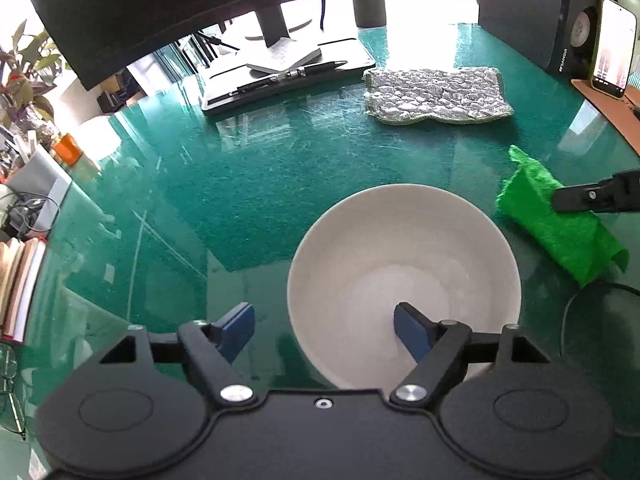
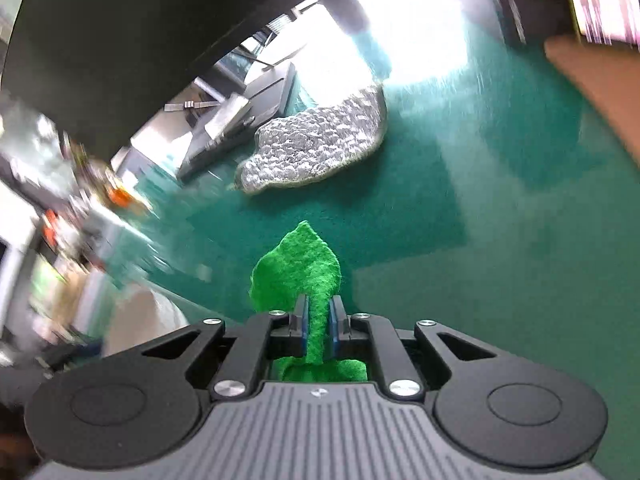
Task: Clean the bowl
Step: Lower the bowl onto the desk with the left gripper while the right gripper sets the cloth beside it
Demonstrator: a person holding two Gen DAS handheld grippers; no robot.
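Bowl: the white bowl (image 1: 404, 284) sits upright on the green table (image 1: 248, 184), empty, its inside pale with faint rings; it is round, so no long axis governs the approach.
Left gripper: the left gripper (image 1: 324, 320) hangs just above and in front of the bowl, jaws spread wide, gripping nothing; one blue pad (image 1: 410, 330) is over the bowl's near inside, the other lies outside the rim, so the near wall falls between them.
Right gripper: the right gripper (image 2: 319, 330) is clamped on a fold of the green cloth (image 2: 304, 268), which sticks out ahead of the pads and bunches behind them.
Cloth and bowl: in the left wrist view the cloth hangs just right of the bowl, apart from the rim.
Key relation: the bowl lies to the left of the cloth-holding gripper; the left hand is the nearer one.
Likely next: the left steadies the rim while the right carries the cloth inward.
Surroundings: a silver scouring pad (image 1: 436, 94) lies well beyond the bowl; a phone (image 1: 614, 54) stands at far right.
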